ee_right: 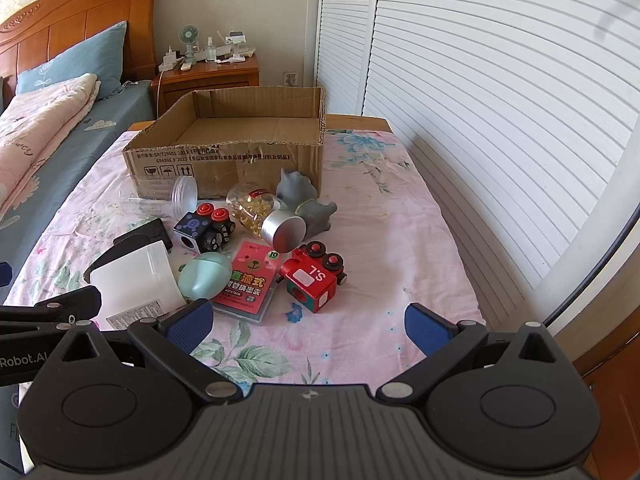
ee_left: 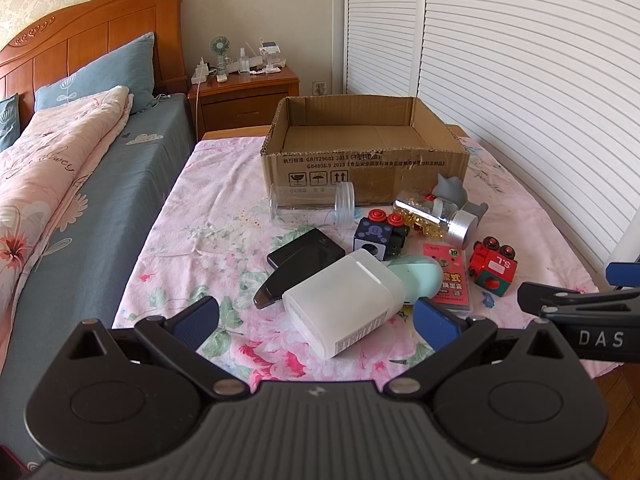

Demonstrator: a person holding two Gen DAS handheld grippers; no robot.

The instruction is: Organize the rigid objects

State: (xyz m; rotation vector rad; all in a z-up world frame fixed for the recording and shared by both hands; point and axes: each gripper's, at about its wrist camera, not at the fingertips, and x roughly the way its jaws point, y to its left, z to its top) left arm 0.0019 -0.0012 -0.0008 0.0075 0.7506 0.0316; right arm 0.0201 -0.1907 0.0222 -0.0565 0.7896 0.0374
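Floral cloth (ee_left: 224, 240) covers a table beside a bed (ee_left: 80, 184), with an open cardboard box (ee_left: 360, 168) at its far end. Toys, jars and a white case (ee_left: 344, 304) lie before it. Left gripper (ee_left: 316, 318) gapes wide around the case; right gripper (ee_right: 308, 326) gapes wide, holding nothing.

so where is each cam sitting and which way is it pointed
Left wrist: on the left hand-held gripper, low over the near table edge, facing the white case and cardboard box; its open fingers show, the right tool at far right.
Right wrist: on the right hand-held gripper, further right, facing the red toy train; open fingers show.
Shared: box, toys, bed.
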